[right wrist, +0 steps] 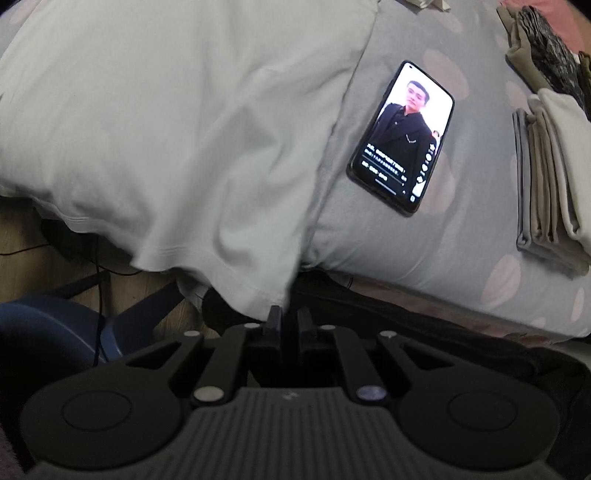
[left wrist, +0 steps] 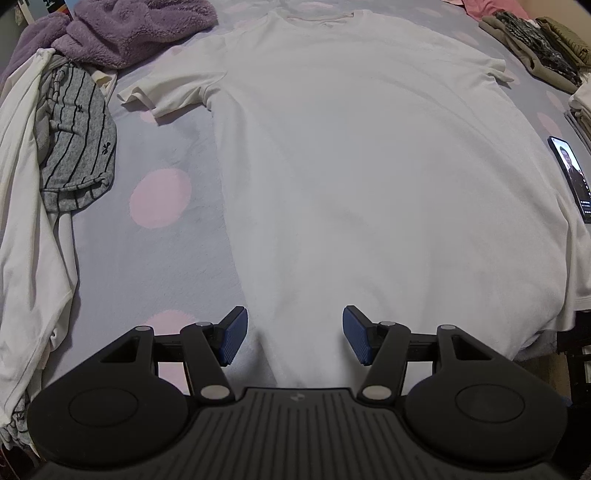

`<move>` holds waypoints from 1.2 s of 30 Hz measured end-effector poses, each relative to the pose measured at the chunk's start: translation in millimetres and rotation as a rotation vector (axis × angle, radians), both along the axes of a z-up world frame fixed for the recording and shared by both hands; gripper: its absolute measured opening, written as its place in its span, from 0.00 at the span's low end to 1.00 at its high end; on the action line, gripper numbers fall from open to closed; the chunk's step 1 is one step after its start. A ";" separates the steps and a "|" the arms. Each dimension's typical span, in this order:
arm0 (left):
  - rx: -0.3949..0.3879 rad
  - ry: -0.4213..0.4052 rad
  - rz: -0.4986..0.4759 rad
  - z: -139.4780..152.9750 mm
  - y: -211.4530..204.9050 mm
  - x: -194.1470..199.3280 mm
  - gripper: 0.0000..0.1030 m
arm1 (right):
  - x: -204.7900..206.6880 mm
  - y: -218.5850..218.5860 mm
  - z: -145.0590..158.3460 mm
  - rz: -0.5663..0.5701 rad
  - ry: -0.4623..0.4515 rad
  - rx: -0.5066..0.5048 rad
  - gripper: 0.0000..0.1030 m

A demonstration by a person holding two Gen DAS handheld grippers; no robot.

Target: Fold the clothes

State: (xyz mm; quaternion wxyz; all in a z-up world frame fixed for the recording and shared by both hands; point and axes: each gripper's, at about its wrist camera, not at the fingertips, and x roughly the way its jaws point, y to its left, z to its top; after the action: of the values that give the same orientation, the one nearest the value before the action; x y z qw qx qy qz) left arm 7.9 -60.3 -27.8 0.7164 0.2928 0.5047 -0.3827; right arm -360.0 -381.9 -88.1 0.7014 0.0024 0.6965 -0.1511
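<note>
A big white T-shirt point(left wrist: 369, 177) lies flat on the bed point(left wrist: 166, 258), with its neck at the far side and its bottom edge hanging a little over the near side of the bed. Both short sleeves stick out to the sides. It looks smoothed out, but no part of it is folded over yet, so I think the folding of this shirt is only about to start.

The left tool point(left wrist: 293, 338) hangs over the bottom part of the T-shirt. Its two blue pads are spread wide and nothing is between them.

The right tool point(right wrist: 290, 319) is at the T-shirt's bottom corner point(right wrist: 258, 295), where the hem droops off the bed. Its fingers have a thin gap between them. The cloth comes right down to the tips, but I cannot tell if they pinch it or have let it go.

Some work looks done: next to the T-shirt, past the phone point(right wrist: 402, 140), sits a neat pile of folded clothes point(right wrist: 554, 177). More folded dark things point(left wrist: 543, 48) sit beyond it.

Plenty looks left. On the other side of the T-shirt lies a messy heap: a purple fluffy thing point(left wrist: 140, 29), a grey striped piece point(left wrist: 77, 140) and a long white piece point(left wrist: 26, 221). These look like they still need folding.
</note>
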 end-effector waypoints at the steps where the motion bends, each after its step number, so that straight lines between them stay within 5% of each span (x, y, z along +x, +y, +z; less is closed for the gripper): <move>1: 0.003 0.004 0.000 -0.6 1.1 0.3 0.54 | 0.4 1.5 2.9 -0.001 -0.017 -0.004 0.18; 18: 0.038 0.157 0.089 -22.5 69.2 -43.2 0.46 | 51.1 82.0 -14.9 0.278 -0.197 0.135 0.34; 27: 0.097 0.199 0.088 -52.4 69.7 -50.0 0.30 | 59.4 87.1 -13.1 0.299 -0.196 0.150 0.35; 36: 0.042 0.202 0.166 -42.3 86.6 -30.9 0.24 | 56.7 86.9 -15.0 0.279 -0.189 0.139 0.37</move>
State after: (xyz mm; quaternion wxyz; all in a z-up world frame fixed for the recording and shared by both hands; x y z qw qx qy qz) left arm -23.0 26.3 -70.1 0.6846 0.2249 0.6047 -0.3392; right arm -303.3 -295.0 -103.1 0.7762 -0.0314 0.6297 -0.0031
